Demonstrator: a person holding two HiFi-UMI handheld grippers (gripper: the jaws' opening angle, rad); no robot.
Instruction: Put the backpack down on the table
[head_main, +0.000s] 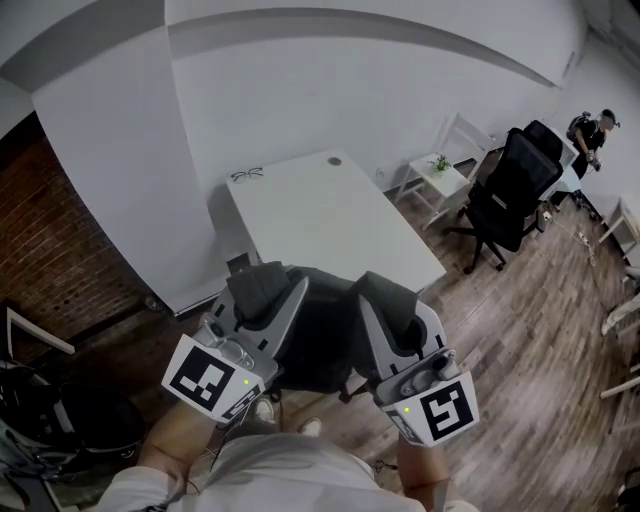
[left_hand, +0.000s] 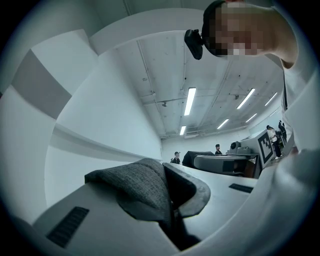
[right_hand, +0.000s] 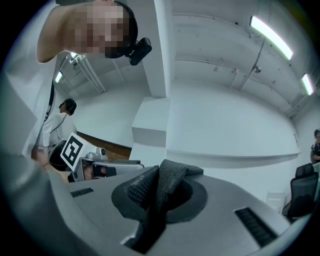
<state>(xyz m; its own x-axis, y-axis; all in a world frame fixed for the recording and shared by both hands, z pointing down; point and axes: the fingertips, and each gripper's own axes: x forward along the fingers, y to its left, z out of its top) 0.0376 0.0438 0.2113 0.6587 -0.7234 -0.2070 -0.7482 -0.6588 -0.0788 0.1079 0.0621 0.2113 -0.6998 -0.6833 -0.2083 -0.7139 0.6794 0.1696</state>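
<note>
White table (head_main: 322, 215) lies just beyond both grippers. The dark backpack (head_main: 322, 350) hangs between them, short of the table, its lower part hidden. Left gripper (head_main: 262, 288) clamps one padded grey strap (left_hand: 142, 192); right gripper (head_main: 392, 300) clamps the other strap (right_hand: 167, 186).

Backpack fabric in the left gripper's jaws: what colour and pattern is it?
Backpack fabric: heathered dark grey, finely woven; clearest in the left gripper view.

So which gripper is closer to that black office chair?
Right. The right gripper, shut on a backpack strap, is lower left of the black office chair in the head view; the left gripper, on the other strap, is farther left.
</note>
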